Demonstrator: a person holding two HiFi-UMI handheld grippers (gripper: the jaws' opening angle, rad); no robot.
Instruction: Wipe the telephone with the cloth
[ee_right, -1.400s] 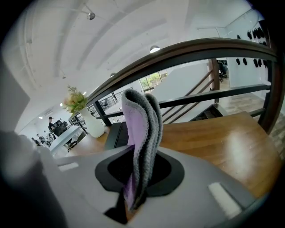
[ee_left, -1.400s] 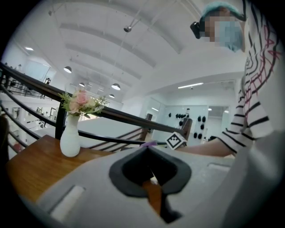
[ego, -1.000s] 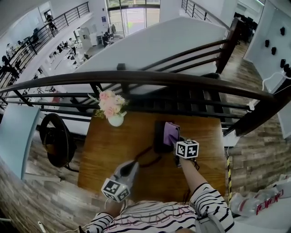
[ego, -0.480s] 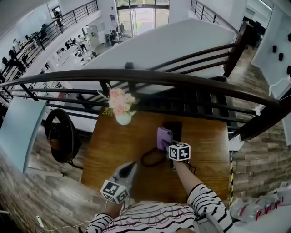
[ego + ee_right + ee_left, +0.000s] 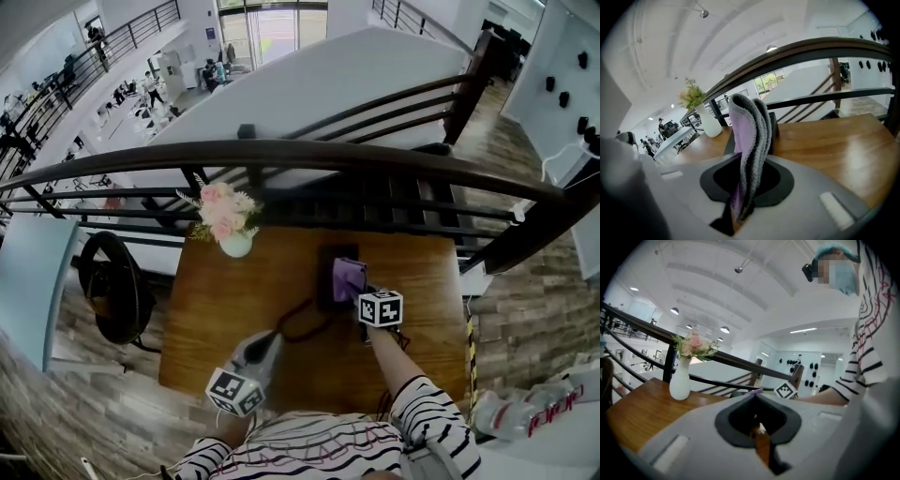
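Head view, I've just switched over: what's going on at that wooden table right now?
A person in a striped top works with a gripper in each hand. The right tongs are shut on a folded purple and grey cloth, held on or just above the black telephone on the brown wooden table. The left tongs are shut and empty, nearer the person. A white vase of pink flowers stands at the table's far left.

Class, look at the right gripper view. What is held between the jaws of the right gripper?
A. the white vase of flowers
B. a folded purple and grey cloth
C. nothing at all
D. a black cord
B: in the right gripper view, the right gripper has its jaws closed on the folded cloth, which stands up between them.
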